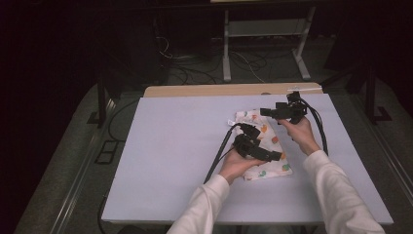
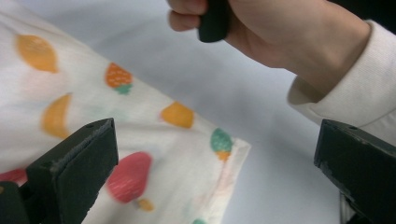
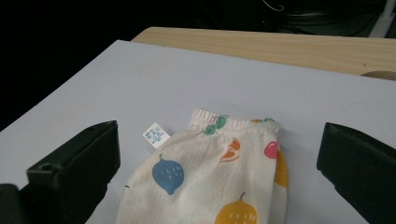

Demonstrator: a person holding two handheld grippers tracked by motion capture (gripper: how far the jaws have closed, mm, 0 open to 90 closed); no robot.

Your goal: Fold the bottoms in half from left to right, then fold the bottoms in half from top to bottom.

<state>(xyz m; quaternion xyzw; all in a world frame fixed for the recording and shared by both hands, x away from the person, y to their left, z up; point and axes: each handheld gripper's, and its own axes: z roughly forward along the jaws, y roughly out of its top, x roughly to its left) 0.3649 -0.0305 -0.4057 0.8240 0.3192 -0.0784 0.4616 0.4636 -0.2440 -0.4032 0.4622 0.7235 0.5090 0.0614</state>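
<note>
Lavender tabletop [image 1: 165, 156] | folded fruit-print garment [image 1: 265, 146] beneath left gripper [image 1: 275, 157], ahead of right gripper [image 1: 265, 112] | both wide open, empty | risk: dangling cable [image 1: 219, 153] snagging, unfolding fabric

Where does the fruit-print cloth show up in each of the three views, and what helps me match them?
High view: fruit-print cloth lies right of centre on the table, between the two hands.
Left gripper view: it covers the left half, one corner near the middle.
Right gripper view: lower centre, elastic hem at its far end.
Shared landmark: the pale table surface.

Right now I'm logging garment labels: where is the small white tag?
In the right gripper view, the tag lies on the table, left of the fruit-print garment's elastic waistband.
</note>
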